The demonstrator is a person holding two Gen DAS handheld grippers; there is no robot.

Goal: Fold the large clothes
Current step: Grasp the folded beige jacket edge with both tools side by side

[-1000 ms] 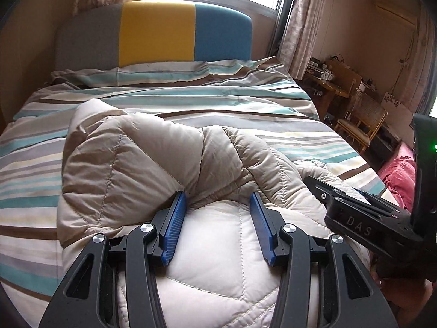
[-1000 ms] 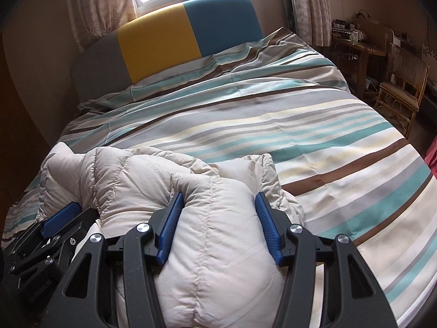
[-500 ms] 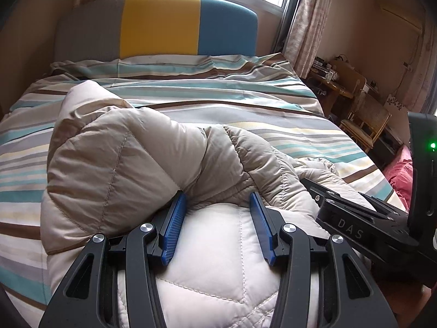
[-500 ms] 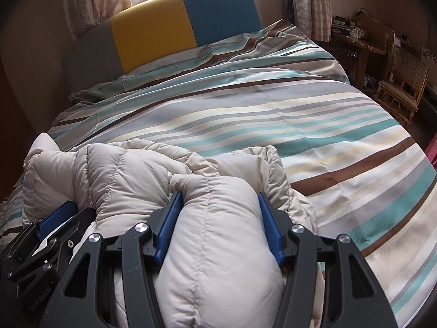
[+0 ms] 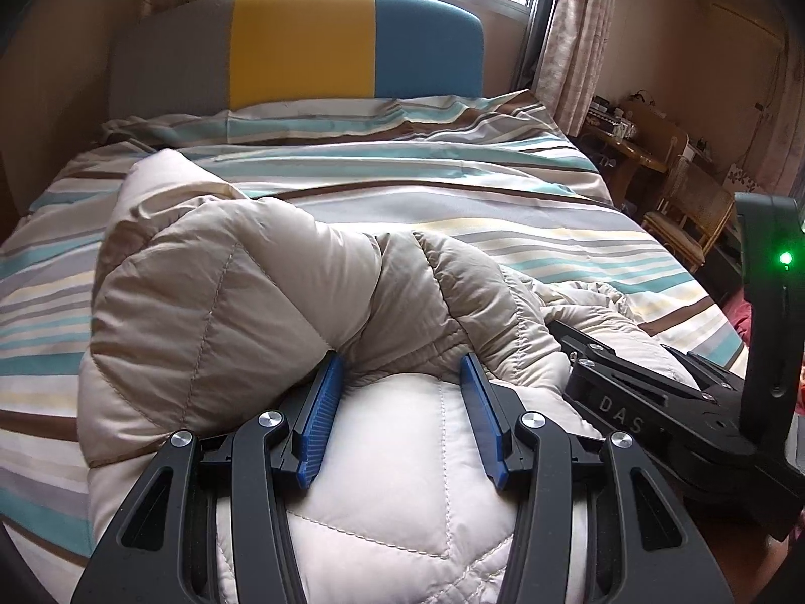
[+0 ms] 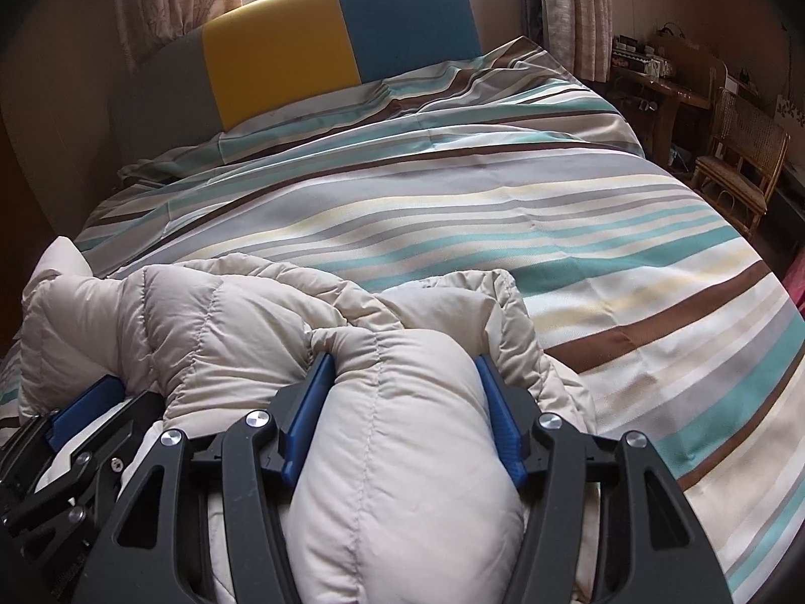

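A beige quilted down jacket lies bunched on the near part of a striped bed. My left gripper is shut on a thick padded fold of the jacket, its blue pads pressed against the bulge. My right gripper is shut on another thick fold of the same jacket. The two grippers are side by side; the right one shows in the left wrist view, the left one in the right wrist view. The jacket's underside is hidden.
The bed has a grey, yellow and blue headboard under a window. A wooden desk and a rattan chair stand to the right of the bed. Curtains hang at both sides.
Both grippers have carried the jacket folds forward toward the headboard. The raised left fold now stands higher and nearer the pillow end. The grips have not changed.
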